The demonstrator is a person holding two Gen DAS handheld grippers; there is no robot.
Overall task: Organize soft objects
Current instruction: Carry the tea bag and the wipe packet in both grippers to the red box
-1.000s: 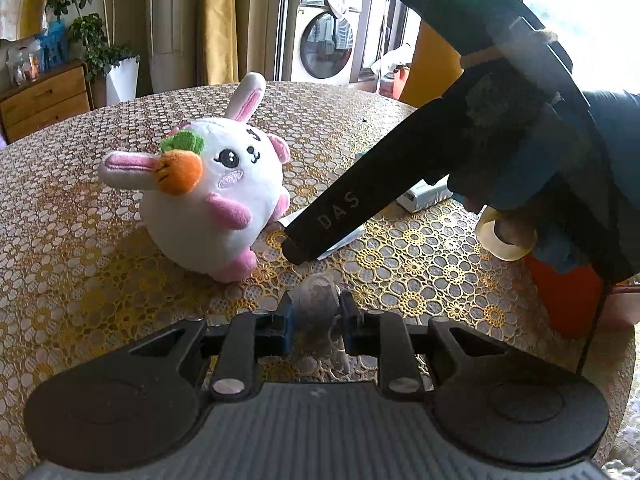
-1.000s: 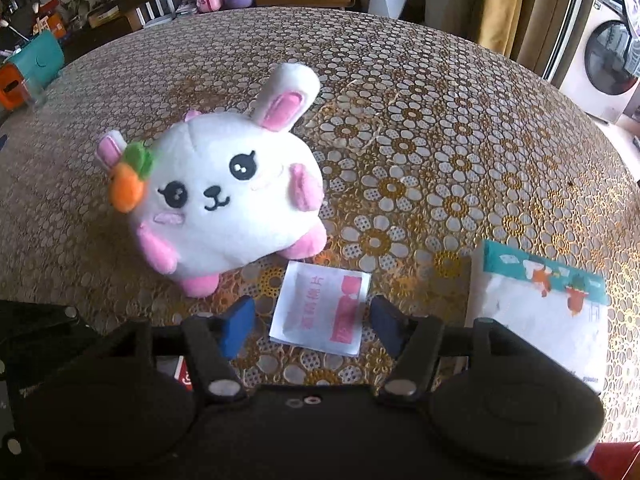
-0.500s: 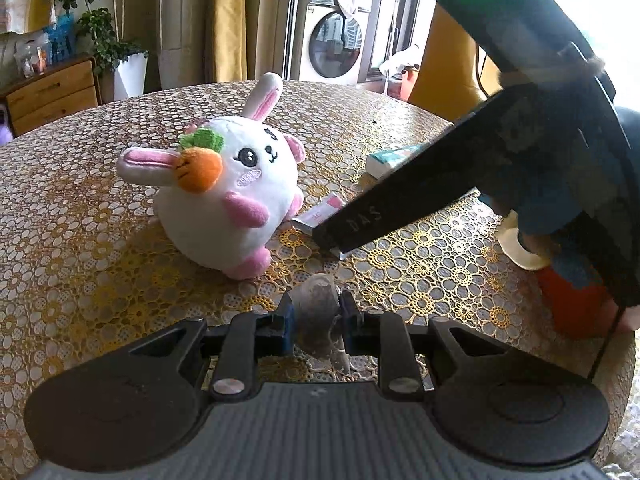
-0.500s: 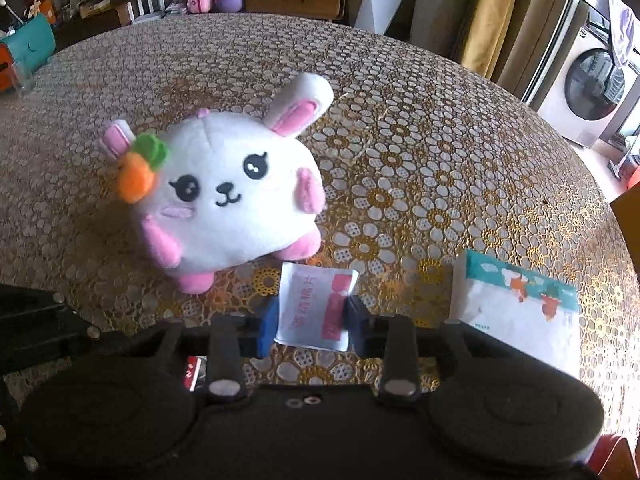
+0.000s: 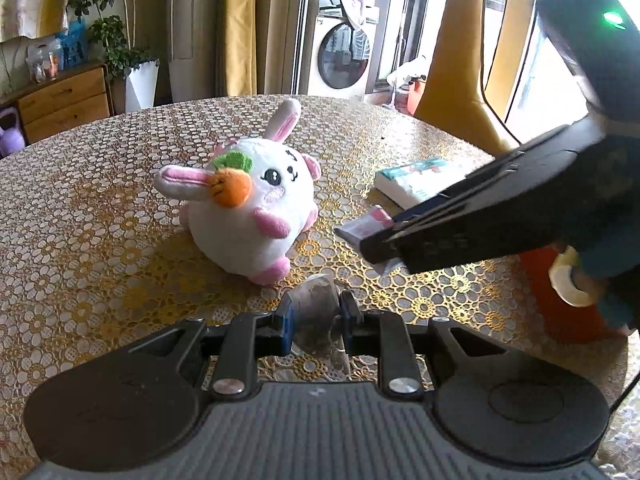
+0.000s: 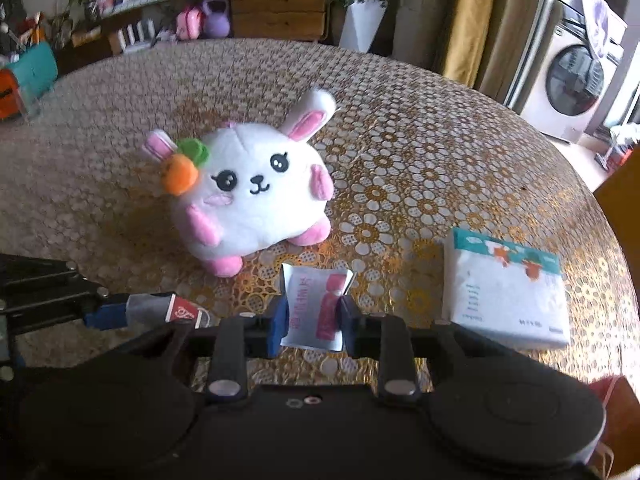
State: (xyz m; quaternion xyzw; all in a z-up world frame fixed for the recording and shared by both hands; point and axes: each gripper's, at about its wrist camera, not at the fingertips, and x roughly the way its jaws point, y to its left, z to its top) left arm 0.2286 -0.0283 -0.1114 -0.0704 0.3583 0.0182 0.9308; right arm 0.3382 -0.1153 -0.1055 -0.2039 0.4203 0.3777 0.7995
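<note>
Right wrist view: bunny [image 6: 256, 200] at frame centre on table [image 6: 440, 128]. Sachet [image 6: 316, 304] below it, lower centre. Tissue pack [image 6: 508, 288] at right. Small packet [image 6: 160, 312], possibly a wrapper, lower left. Washer [image 6: 576, 80] upper right, behind table.

Print on pink-and-white sachet [image 6: 316, 310] too blurred to read, tissue pack [image 5: 416, 182] partly behind right gripper [image 5: 374, 246]

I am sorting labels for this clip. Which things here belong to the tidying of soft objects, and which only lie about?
Job:
- plush rabbit
- pink sachet in right claw
- grey packet in left claw
- tissue pack

Lying about:
- washing machine
- kettlebell
</note>
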